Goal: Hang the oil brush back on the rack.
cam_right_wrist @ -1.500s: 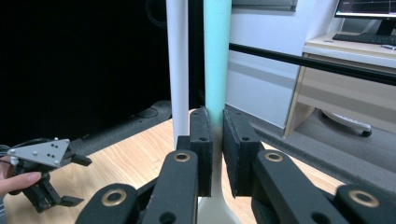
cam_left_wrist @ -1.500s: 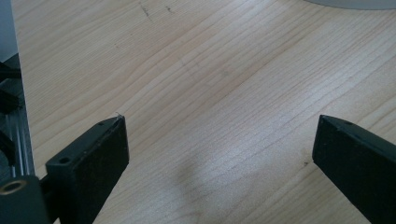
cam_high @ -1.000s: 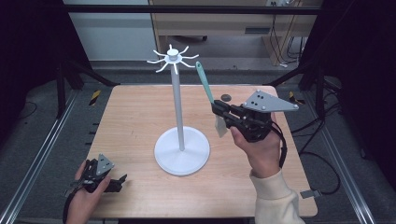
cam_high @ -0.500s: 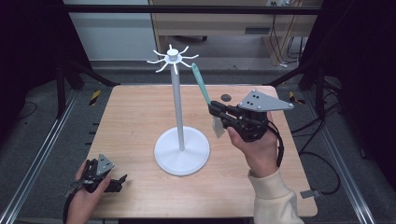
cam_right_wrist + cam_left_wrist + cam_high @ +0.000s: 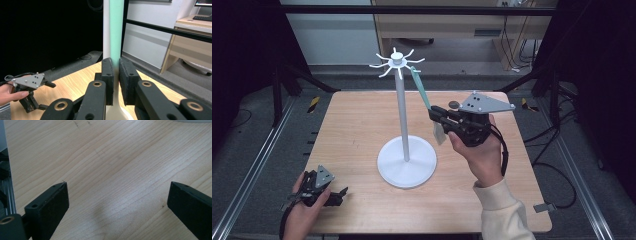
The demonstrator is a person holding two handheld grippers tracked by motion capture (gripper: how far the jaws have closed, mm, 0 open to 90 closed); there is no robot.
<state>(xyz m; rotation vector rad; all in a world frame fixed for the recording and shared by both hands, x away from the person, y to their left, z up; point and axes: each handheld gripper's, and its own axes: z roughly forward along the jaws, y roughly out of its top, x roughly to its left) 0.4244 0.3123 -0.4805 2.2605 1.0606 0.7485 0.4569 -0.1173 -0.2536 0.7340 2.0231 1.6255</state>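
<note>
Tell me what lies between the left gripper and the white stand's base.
Bare wood: in the high view, nothing sits between the left gripper and the stand's base.

We see the hook stand (image 5: 406, 161) mid-table (image 5: 357, 125), the spatula (image 5: 422, 90) at its right, the left gripper (image 5: 334, 195) near-left.

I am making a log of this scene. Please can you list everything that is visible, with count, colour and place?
Stand: 1, white, hooked top, table centre.
Utensil: 1, teal handle, pale end, held up beside the stand's hooks.
Small round object: 1, dark, far right of table.
Table: 1, light wood.
Left gripper: 1, black, open, near-left corner.
Right gripper: 1, black, shut on the utensil.
Hands: 2, one per gripper.
</note>
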